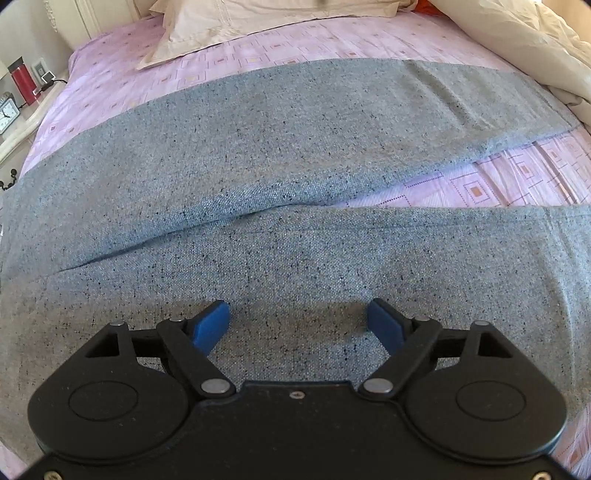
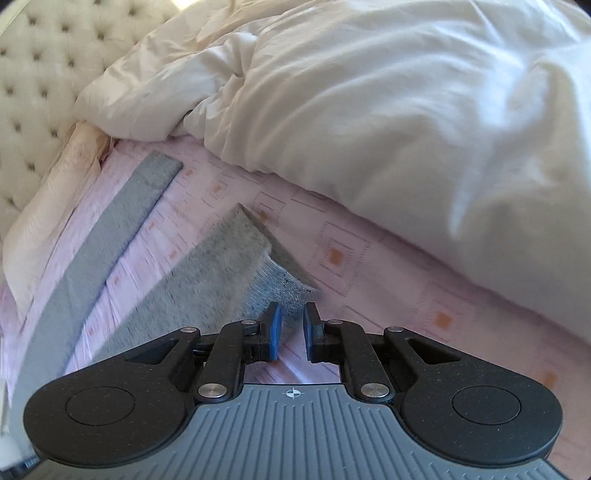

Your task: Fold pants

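Note:
Grey speckled pants [image 1: 258,166] lie flat across a pink patterned bed sheet [image 1: 480,188], the two legs running off to the right with a wedge of sheet between them. My left gripper [image 1: 299,314] hovers low over the nearer leg, open wide, with nothing between its blue pads. In the right wrist view the nearer leg's hem [image 2: 236,258] ends in a turned-up corner just ahead of my right gripper [image 2: 292,319]. Its pads stand a narrow gap apart and press on nothing. The far leg [image 2: 122,221] stretches away at the left.
A cream pillow [image 1: 240,22] lies at the head of the bed. A bunched white duvet [image 2: 406,110] borders the sheet beyond the hems. A tufted headboard [image 2: 33,74] stands behind. A nightstand at the left carries a red bottle [image 1: 20,83] and a clock [image 1: 7,114].

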The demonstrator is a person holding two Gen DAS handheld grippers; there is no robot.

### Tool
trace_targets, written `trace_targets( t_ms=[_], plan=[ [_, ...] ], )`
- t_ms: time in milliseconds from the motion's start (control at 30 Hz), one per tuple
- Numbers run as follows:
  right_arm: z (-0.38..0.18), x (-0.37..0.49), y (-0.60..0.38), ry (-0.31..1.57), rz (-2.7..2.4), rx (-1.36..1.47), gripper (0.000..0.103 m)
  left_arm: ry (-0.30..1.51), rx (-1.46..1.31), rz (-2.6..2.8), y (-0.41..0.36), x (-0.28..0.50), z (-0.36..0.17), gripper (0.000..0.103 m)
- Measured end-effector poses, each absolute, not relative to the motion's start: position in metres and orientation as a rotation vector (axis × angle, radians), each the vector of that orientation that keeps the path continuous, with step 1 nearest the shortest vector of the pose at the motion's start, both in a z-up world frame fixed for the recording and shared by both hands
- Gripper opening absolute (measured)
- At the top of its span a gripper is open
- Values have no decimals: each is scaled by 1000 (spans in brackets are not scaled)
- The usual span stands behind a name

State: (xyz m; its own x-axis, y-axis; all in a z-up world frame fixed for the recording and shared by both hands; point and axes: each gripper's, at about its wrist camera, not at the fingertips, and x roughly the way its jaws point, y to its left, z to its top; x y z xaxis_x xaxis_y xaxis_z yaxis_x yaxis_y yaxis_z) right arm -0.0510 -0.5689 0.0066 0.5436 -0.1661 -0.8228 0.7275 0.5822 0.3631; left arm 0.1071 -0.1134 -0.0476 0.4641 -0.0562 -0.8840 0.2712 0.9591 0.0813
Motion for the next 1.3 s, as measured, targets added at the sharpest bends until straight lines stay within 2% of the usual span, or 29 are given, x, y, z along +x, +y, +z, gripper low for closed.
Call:
trace_targets(
  t_ms=[200, 233, 267, 367, 400, 500, 667, 700, 867, 900, 933, 967, 1067, 1100, 1167, 1300],
  plan=[
    [2, -27, -566, 845, -649, 750, 13, 1069, 229, -198, -115, 107, -48, 86],
    [2, -27, -565, 852, -655, 742, 11, 1069, 230, -199, -114, 107, -48, 86],
    [3, -26, -564, 866, -674, 722, 5, 1069, 229, -200, -114, 107, -48, 86],
    [12, -31, -556, 913, -743, 640, 3, 1074, 226, -202, -114, 108, -48, 86],
    [13, -35, -555, 940, -766, 617, 0, 1078, 227, -203, -114, 108, -47, 86],
    [7, -47, -558, 998, -855, 537, 0, 1086, 226, -206, -111, 106, -41, 79],
    [37, -62, -548, 832, -728, 584, 2, 1062, 233, -212, -105, 94, -43, 81],
    [41, -57, -543, 830, -683, 565, 3, 1055, 233, -212, -104, 92, -42, 78],
    [22, -21, -529, 950, -521, 536, 3, 1062, 210, -246, -102, 79, -38, 76],
    [13, -17, -530, 990, -538, 532, 0, 1065, 219, -253, -102, 76, -38, 76],
    [3, -16, -535, 1043, -576, 545, 0, 1066, 234, -255, -102, 72, -40, 77],
    [2, -20, -540, 1016, -576, 600, 0, 1065, 255, -250, -100, 69, -42, 81],
    [10, -14, -544, 1050, -620, 670, 0, 1079, 275, -227, -88, 69, -45, 85],
    [17, -8, -539, 1052, -622, 624, 3, 1095, 279, -218, -85, 73, -46, 92],
    [32, 5, -523, 1027, -601, 528, 7, 1127, 278, -199, -78, 82, -49, 101],
    [57, 42, -512, 922, -436, 548, 8, 1180, 214, -191, -69, 104, -49, 99]
  ],
)
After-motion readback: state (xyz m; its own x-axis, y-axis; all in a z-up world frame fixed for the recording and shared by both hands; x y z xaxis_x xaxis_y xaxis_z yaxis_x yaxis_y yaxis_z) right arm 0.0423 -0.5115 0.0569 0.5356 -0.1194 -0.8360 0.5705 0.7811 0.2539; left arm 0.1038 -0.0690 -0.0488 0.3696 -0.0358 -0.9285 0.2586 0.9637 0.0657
